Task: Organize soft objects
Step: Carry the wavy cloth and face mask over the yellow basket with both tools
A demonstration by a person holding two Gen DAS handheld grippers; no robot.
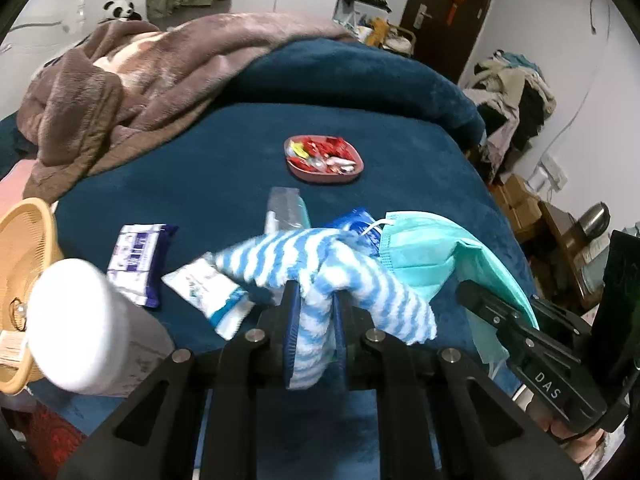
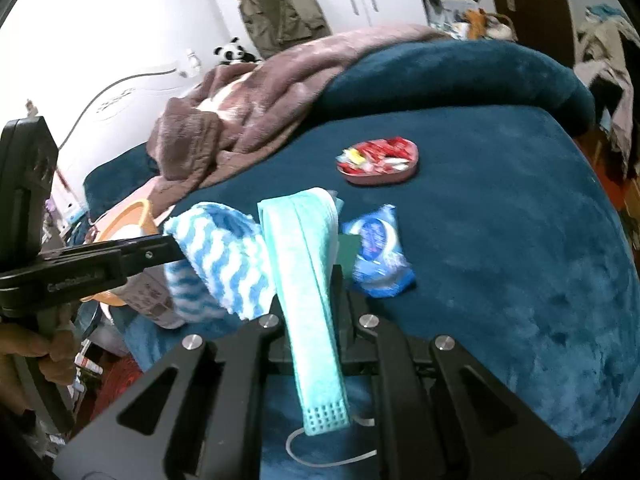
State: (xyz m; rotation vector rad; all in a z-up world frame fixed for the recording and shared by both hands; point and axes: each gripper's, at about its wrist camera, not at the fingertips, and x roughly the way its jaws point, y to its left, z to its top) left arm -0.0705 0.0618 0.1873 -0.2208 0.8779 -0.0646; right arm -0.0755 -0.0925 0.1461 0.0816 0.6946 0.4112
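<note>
Left wrist view: left gripper [image 1: 314, 300] clamped on blue-white striped cloth [image 1: 320, 264], lifted over dark blue bedspread [image 1: 200, 168]. Only here: purple wipes pack [image 1: 140, 262], white packet [image 1: 208, 284], basket [image 1: 24, 248] at left.

Right wrist view: right gripper [image 2: 306, 292] pinches folded teal face mask [image 2: 308, 280], raised just beside the cloth. Blue pack [image 2: 380, 252] behind, candy tray [image 2: 378, 162] farther back.
</note>
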